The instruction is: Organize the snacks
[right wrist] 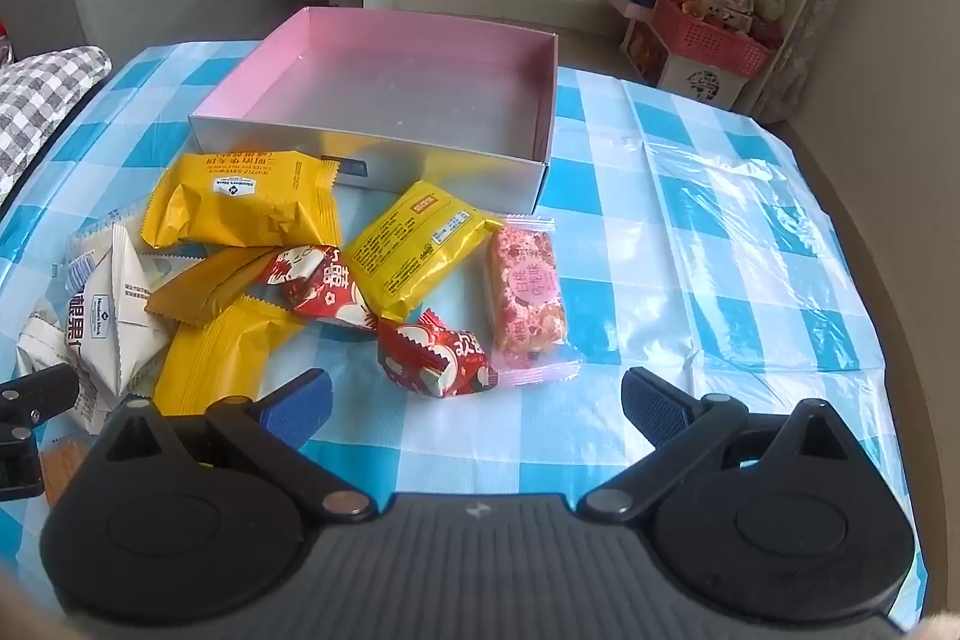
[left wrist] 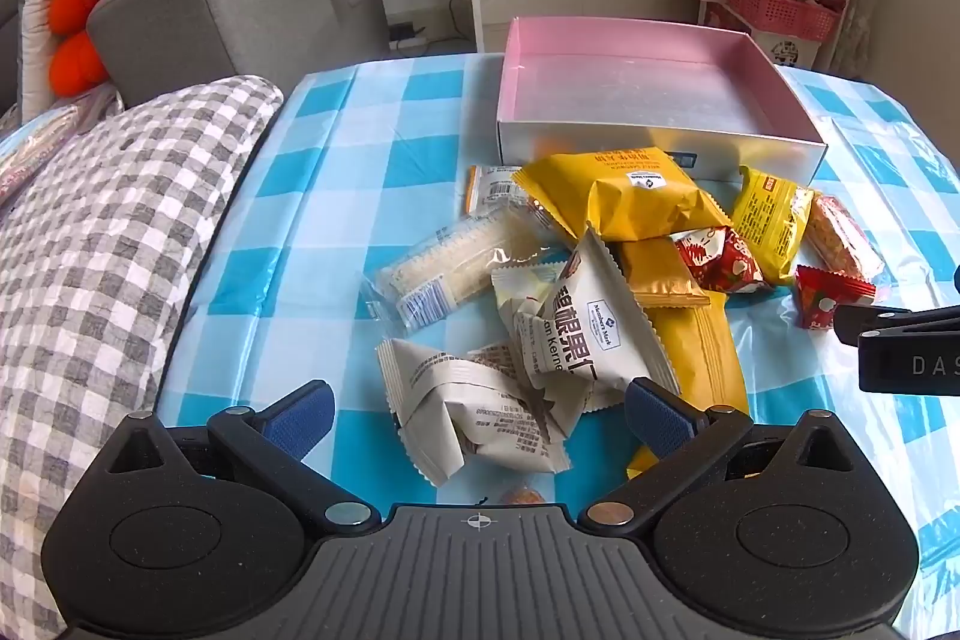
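Both pairs of blue-padded fingers stand wide apart and hold nothing: the left gripper (left wrist: 479, 418) hovers low over the near end of the snack pile, its fingers straddling a crumpled white packet (left wrist: 474, 415) without visibly touching it, while the right gripper (right wrist: 477, 403) hangs above bare blue-and-white checked surface (right wrist: 690, 244), with a red candy packet (right wrist: 435, 358) just ahead of its left finger (right wrist: 297, 409). Snacks lie heaped on the surface in front of an open pink-lined box (right wrist: 414, 88), which holds no snacks. Readable print is sparse: a white triangular packet (left wrist: 591, 334) shows "Member's Mark" and part of the word "Kernel" beside large Chinese characters; the big yellow pouch (right wrist: 240, 205) against the box's front wall carries the same "Member's Mark" badge. A pink-speckled bar (right wrist: 528, 298) in clear wrap bears a round pink label with Chinese characters, and a smaller yellow packet (right wrist: 414, 250) lies just beside it, its fine print too small to read. Only the left wrist view shows the clear-wrapped wafer stack (left wrist: 450, 256), a grey checked cushion (left wrist: 102, 232) and a grey sofa (left wrist: 240, 10), plus letters "DAS" on the other tool at its right edge. Only the right wrist view shows the surface's bare right half.
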### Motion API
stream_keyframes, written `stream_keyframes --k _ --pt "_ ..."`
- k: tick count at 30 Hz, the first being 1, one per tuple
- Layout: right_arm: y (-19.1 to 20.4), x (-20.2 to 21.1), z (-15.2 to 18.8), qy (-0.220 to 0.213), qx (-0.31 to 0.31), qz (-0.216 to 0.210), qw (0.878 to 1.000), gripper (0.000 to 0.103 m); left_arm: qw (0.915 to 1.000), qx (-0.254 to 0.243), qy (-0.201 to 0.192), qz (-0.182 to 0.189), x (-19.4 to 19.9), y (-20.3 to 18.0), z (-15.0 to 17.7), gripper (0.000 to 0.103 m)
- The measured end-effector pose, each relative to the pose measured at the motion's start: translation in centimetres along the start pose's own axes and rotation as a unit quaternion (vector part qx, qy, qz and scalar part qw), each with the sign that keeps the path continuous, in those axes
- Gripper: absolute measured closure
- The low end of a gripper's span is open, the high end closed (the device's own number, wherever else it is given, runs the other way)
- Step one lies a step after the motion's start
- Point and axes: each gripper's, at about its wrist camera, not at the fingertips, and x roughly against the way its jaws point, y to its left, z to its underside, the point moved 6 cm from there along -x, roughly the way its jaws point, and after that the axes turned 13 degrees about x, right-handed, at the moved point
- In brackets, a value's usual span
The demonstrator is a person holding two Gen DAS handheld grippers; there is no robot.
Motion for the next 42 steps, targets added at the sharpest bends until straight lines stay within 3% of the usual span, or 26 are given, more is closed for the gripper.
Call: stream_keyframes --k 42 --pt "0.31 -0.03 0.11 -0.001 0.004 0.005 1.000 0.000 1.0000 -0.002 0.001 0.000 -0.02 -0.32 0.27 0.000"
